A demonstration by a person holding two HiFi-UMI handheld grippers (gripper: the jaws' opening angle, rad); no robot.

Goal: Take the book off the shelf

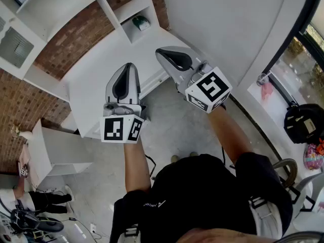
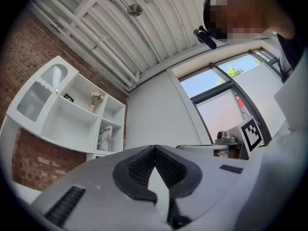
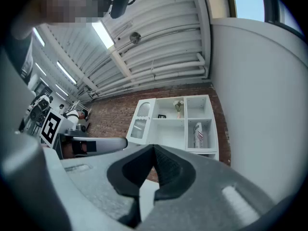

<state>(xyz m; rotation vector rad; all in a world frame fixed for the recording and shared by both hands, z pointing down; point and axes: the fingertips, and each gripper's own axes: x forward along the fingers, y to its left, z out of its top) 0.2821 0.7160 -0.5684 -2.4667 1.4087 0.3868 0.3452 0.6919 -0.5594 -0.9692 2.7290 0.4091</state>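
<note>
The book (image 3: 198, 134) stands upright in the lower right cubby of the white shelf unit (image 3: 166, 129) on the brick wall. It also shows in the left gripper view, book (image 2: 105, 138) in shelf unit (image 2: 72, 124), and as a small dark shape, book (image 1: 140, 23), in the head view. My left gripper (image 1: 129, 66) and right gripper (image 1: 160, 52) are held up side by side, well short of the shelf unit (image 1: 76, 4). Both are shut with nothing between the jaws, as the left gripper (image 2: 155, 148) and right gripper (image 3: 154, 147) show close up.
A flower vase (image 3: 179, 105) and a small frame (image 3: 162, 116) sit on the upper shelf. A white counter (image 1: 96, 90) lies below the grippers and a white box (image 1: 55, 151) stands at the left. A black bag (image 1: 304, 123) sits by the window at the right.
</note>
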